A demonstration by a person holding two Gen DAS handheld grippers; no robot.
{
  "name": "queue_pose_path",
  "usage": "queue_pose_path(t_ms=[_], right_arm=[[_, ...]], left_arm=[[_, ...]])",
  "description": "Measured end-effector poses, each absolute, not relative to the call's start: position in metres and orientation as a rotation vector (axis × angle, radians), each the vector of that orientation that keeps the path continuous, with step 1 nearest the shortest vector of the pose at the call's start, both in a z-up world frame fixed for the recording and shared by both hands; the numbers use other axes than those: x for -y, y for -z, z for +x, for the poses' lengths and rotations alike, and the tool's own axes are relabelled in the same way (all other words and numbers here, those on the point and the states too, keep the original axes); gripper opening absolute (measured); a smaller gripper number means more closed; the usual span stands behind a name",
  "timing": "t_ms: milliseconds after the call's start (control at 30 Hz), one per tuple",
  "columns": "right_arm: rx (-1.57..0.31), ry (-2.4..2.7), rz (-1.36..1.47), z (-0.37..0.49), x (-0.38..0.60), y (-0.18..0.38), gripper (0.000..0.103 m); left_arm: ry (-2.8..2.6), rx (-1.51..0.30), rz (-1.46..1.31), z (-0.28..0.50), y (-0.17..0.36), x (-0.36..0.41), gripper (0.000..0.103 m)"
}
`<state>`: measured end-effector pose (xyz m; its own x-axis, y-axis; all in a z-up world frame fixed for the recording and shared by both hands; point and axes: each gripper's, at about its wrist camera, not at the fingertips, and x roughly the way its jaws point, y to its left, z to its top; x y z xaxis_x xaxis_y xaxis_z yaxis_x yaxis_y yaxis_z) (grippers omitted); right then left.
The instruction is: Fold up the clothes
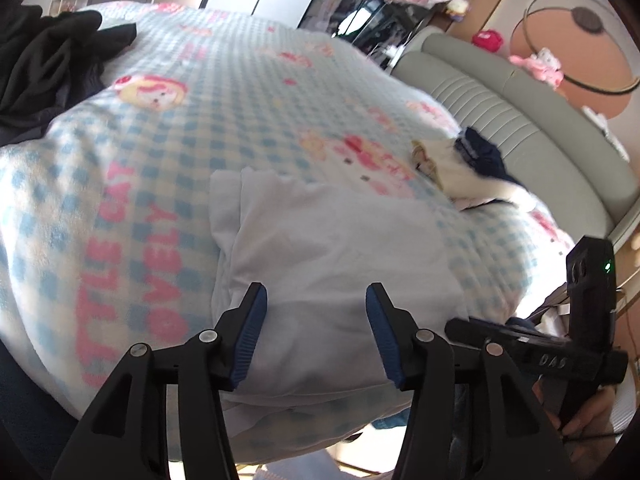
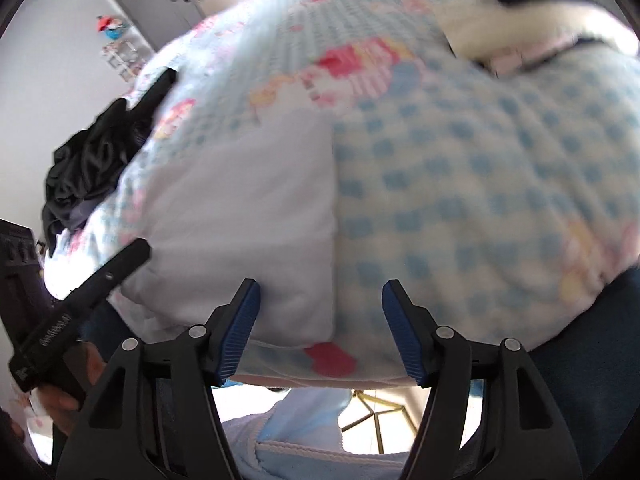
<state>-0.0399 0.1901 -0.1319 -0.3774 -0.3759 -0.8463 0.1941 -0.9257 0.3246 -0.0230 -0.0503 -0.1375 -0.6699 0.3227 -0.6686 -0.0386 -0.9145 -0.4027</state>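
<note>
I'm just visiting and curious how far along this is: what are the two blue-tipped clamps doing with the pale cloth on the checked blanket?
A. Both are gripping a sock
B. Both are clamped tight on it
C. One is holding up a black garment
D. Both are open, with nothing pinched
D: the left gripper and right gripper both show their jaws spread apart over the pale folded cloth, with no fabric pinched between the pads.
</note>
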Motion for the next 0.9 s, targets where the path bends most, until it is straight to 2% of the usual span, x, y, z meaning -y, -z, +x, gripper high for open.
queue_pose_path(t_ms=[67,167,267,367,467,533,600,700,733,800,867,900], right_arm=[[0.252,2.331,1.54,-0.04,-0.19,0.142,0.065],[0.251,2.354,1.526,-0.045,-0.195,0.14,0.065],[0.309,2.375,1.481,-0.047,-0.204,0.133,0.067],[0.342,2.351,1.483,-0.053,-0.206,0.137,0.067],[0.364,2.248,1.516,-0.063,-0.198,0.151,0.072],[0.38,2.205,1.528,-0.07,-0.19,0.16,0.082],[0.407,2.184,1.529,-0.074,-0.188,0.164,0.083],[0.451,2.157,1.519,-0.075,-0.192,0.166,0.079],[0.45,2.153,1.504,-0.074,-0.192,0.165,0.072],[0.482,2.139,1.459,-0.07,-0.191,0.16,0.065],[0.539,2.111,1.422,-0.069,-0.192,0.16,0.065],[0.534,2.111,1.438,-0.071,-0.191,0.164,0.066]], left_arm=[[-2.661,0.516,-1.133,-0.02,0.133,0.048,0.054],[-2.711,0.605,-1.062,-0.014,0.127,0.063,0.054],[-2.664,0.741,-1.109,-0.018,0.137,0.08,0.067],[-2.523,0.837,-1.277,-0.031,0.163,0.083,0.071],[-2.506,0.859,-1.275,-0.034,0.167,0.084,0.075],[-2.468,0.919,-1.294,-0.037,0.176,0.089,0.078],[-2.432,0.991,-1.294,-0.038,0.182,0.095,0.08],[-2.4,1.025,-1.288,-0.038,0.185,0.093,0.082],[-2.388,1.033,-1.288,-0.039,0.185,0.092,0.083],[-2.363,1.048,-1.288,-0.04,0.186,0.089,0.082],[-2.243,1.107,-1.284,-0.049,0.191,0.085,0.082],[-2.247,1.071,-1.296,-0.052,0.191,0.081,0.082]])
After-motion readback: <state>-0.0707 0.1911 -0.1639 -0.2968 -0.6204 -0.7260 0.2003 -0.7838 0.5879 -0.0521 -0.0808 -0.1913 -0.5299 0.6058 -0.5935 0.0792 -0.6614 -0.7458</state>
